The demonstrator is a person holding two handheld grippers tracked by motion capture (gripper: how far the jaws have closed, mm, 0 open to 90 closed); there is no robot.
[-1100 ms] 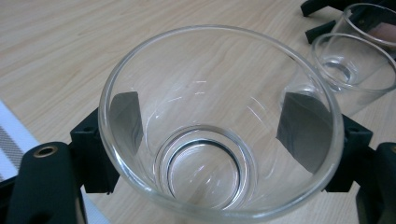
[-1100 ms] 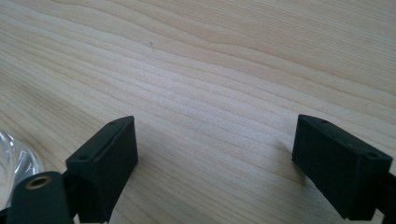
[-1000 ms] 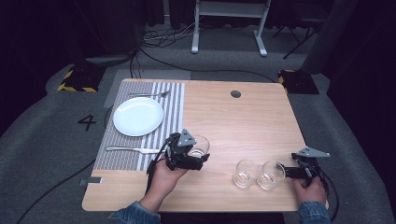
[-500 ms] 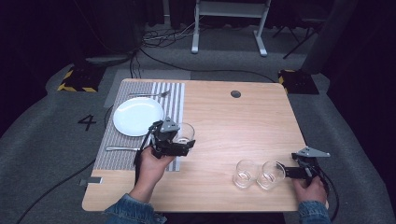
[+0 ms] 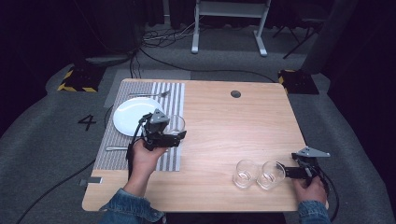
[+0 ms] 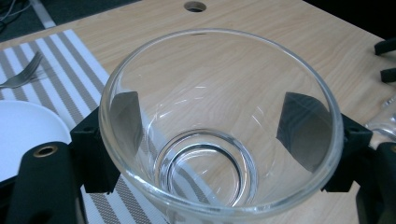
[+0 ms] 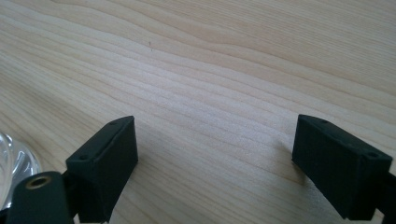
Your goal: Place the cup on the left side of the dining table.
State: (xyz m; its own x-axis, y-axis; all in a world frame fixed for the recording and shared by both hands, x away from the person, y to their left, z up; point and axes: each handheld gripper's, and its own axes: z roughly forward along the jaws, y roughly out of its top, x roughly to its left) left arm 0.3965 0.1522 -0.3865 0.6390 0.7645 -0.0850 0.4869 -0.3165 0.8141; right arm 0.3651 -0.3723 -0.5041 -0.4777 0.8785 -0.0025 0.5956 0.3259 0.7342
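The left tool (image 5: pixel 176 135) is pinching a clear glass tumbler (image 6: pixel 219 126) upright above the striped placemat (image 5: pixel 170 100) beside the white plate (image 5: pixel 130 116), probably completing a setting, while the right tool (image 7: pixel 229 163) is resting spread on the surface (image 5: pixel 233 126).

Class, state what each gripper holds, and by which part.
Left gripper holds the clear drinking glass, jaws outside its opposite walls. Right gripper holds nothing.

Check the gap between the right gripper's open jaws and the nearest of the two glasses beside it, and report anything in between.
Nothing visible. The right gripper is open and empty, and the nearer glass stands just left of it with bare table between; the other glass lies beyond.
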